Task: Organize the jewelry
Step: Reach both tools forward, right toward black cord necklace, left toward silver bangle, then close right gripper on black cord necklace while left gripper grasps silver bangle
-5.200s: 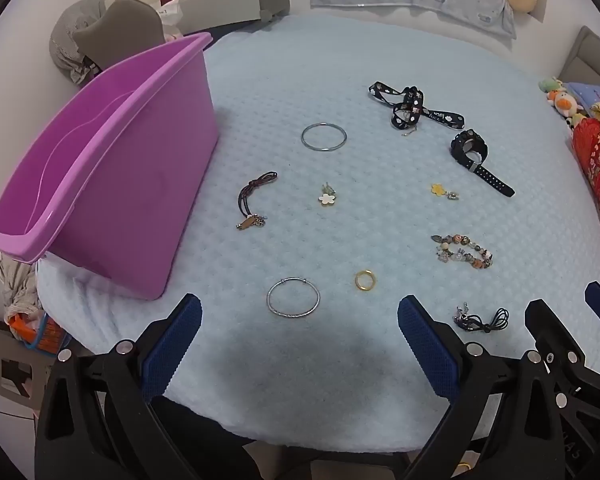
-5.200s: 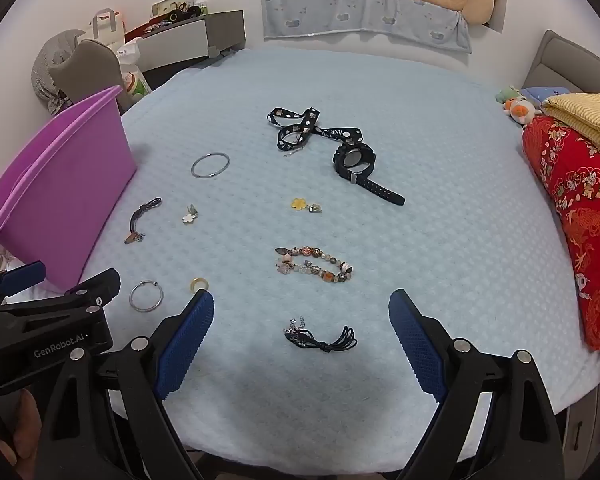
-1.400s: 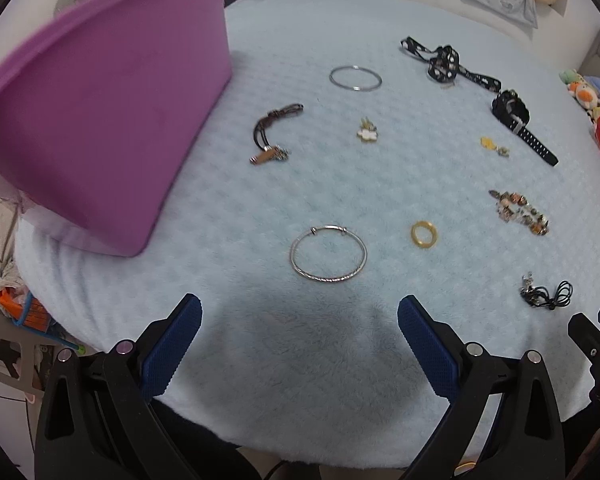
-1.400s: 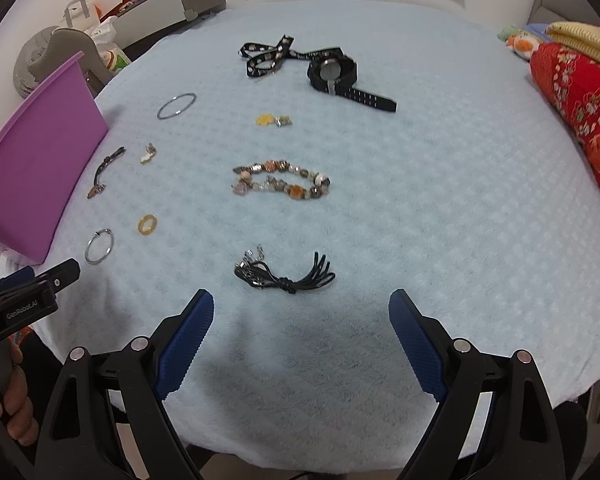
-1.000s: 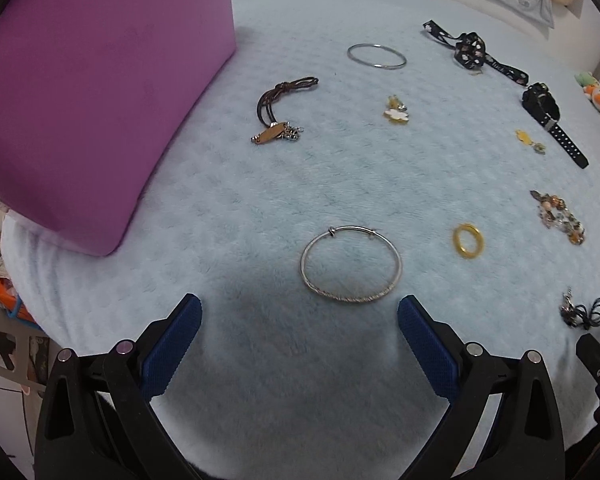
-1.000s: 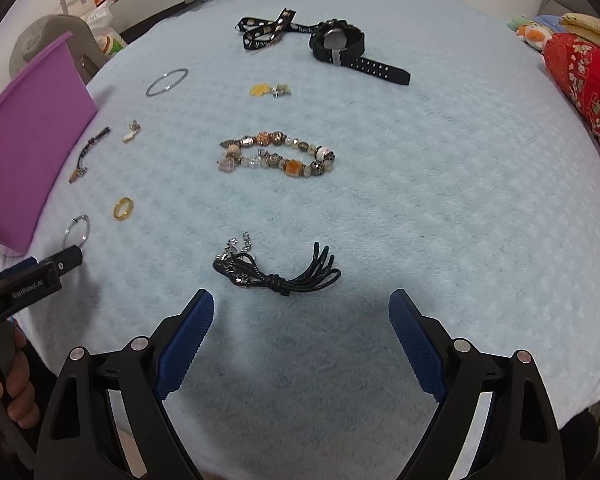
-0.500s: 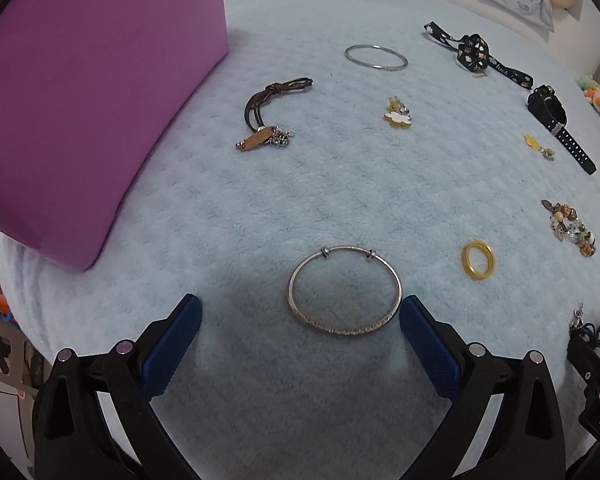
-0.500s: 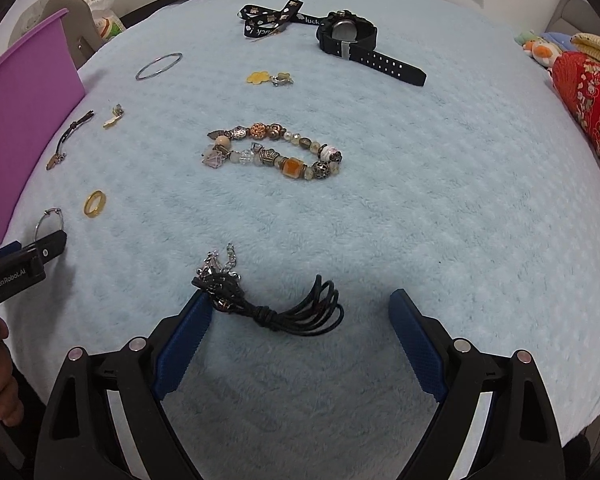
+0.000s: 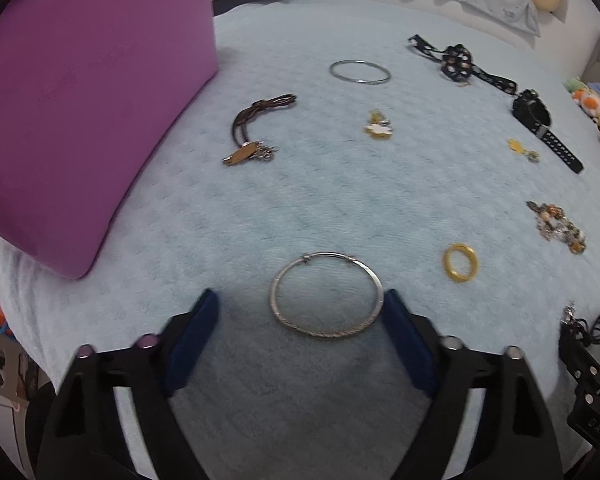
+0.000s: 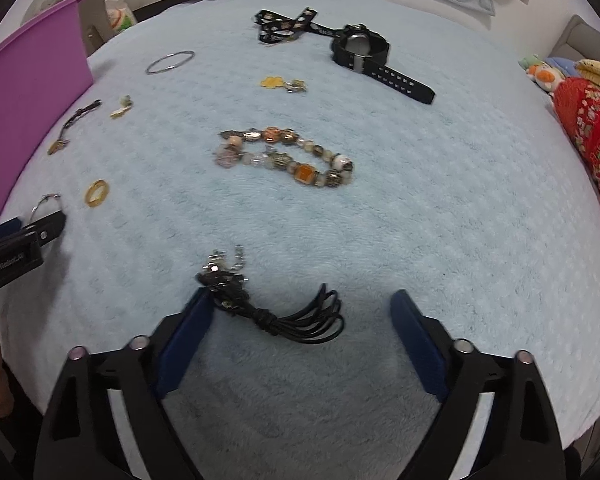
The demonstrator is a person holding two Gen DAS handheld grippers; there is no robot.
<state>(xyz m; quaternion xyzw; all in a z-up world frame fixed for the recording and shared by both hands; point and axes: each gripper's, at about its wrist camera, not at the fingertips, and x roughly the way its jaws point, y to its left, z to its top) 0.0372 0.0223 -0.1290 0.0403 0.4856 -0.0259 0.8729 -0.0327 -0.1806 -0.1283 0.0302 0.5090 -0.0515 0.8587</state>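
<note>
- Left hand-held gripper [image 9: 300, 316]: blue ribbed pads astride the silver bangle [image 9: 326, 294]; jaws have just been closing; right pad at the bangle's rim, left pad well clear; nothing clamped, released.
- Silver bangle: thin round metal hoop, textured along its near arc, two small knobs on its far arc; lies flat on the pale blue fleecy bed cover [image 9: 340, 200].
- Right hand-held gripper [image 10: 300, 312]: jaws have just been closing slightly; spread around the black cord necklace [image 10: 284, 312]; left pad touches the metal clasp end, right pad apart; not clenched.
- Black cord necklace: bundled loops knotted mid-length, silvery chain and clasp at one end.
- Gold ring [image 9: 460, 262]: smooth, thick, just right of the bangle.
- Beaded bracelet [image 10: 288, 157]: mixed amber, cream and metal beads, mid cover.
- Purple plastic bin [image 9: 80, 100]: smooth-walled, at the cover's left edge.
- Black watch [image 10: 364, 54]: perforated rubber strap, far side.
</note>
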